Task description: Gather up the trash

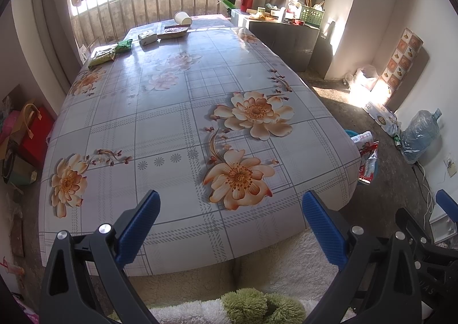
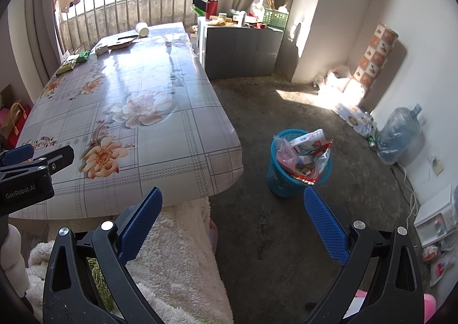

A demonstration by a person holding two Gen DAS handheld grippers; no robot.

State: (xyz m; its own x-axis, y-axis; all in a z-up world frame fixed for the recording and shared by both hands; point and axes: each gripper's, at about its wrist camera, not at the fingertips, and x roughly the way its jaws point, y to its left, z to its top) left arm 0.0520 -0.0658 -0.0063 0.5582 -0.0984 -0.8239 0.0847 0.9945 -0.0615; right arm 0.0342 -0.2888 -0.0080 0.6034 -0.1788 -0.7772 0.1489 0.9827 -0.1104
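My left gripper (image 1: 230,203) hangs open over the near edge of the flowered table (image 1: 160,129), nothing between its blue pads. My right gripper (image 2: 233,200) is open too, over the floor beside the table's corner. Trash lies at the table's far end: a yellow-green packet (image 1: 102,57), a green packet (image 1: 124,45), a pale wrapped block (image 1: 147,37), a flat box (image 1: 173,33) and a tipped paper cup (image 1: 182,18). A blue mesh bin (image 2: 297,165) stuffed with wrappers stands on the floor right of the table, just beyond my right gripper.
A grey cabinet (image 2: 243,49) crowded with bottles and a green basket stands at the back. A water jug (image 2: 398,135), tissue packs and bags line the right wall. Red and pink bags (image 1: 31,135) sit left of the table. A fluffy white garment (image 2: 177,252) is below.
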